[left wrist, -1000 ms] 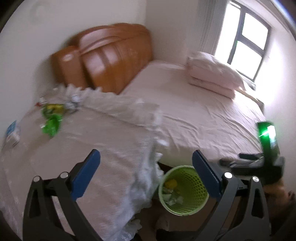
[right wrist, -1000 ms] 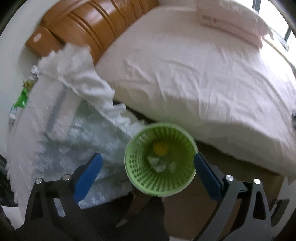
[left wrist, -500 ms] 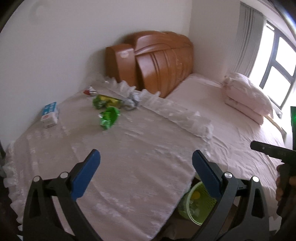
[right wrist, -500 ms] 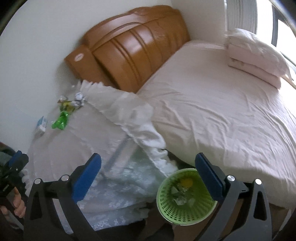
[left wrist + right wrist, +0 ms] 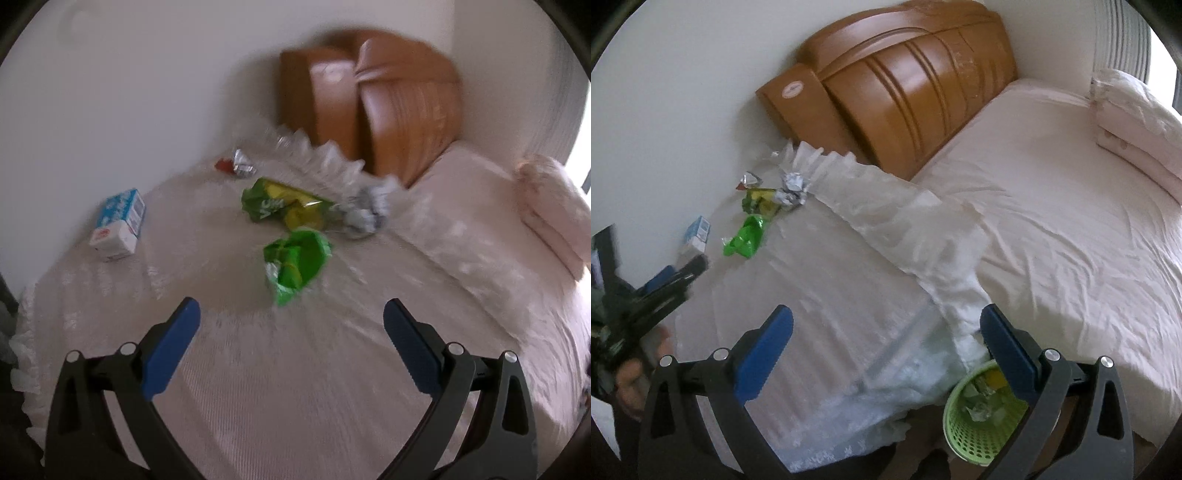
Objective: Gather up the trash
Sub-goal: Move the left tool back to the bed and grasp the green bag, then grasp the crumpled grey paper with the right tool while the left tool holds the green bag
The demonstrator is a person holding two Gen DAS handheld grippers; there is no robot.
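White lace cloth point(image 5: 280, 369) covered the tabletop point(image 5: 812, 295), which stood against a plain white wall point(image 5: 147, 74) and beside a bed with a pale pink sheet point(image 5: 1071, 221); the carved orange-brown wooden headboard point(image 5: 905, 92) rose behind both. Folded pink bedding point(image 5: 1134, 122) lay at the bed's far side from the tabletop.

On the tabletop, nearest the left gripper point(image 5: 291, 321), lay a crumpled bright green wrapper point(image 5: 295, 262). Beyond it sat a green-and-yellow snack bag point(image 5: 284, 206) with white lettering too blurred to read, crumpled silver foil point(image 5: 365, 214) touching it, and a small red-and-silver wrapper point(image 5: 236, 166) near the wall. A blue-and-white milk carton point(image 5: 118, 225) lay apart, by the wall; its print was unreadable.

The green perforated plastic wastebasket point(image 5: 982, 424), holding scraps, stood on the floor between tabletop and bed, just under the right gripper point(image 5: 886, 332).

Both pairs of fingers were spread wide, holding nothing. Compared with half a second before, the left gripper had closed in on the trash, and the right view had dropped toward the basket.
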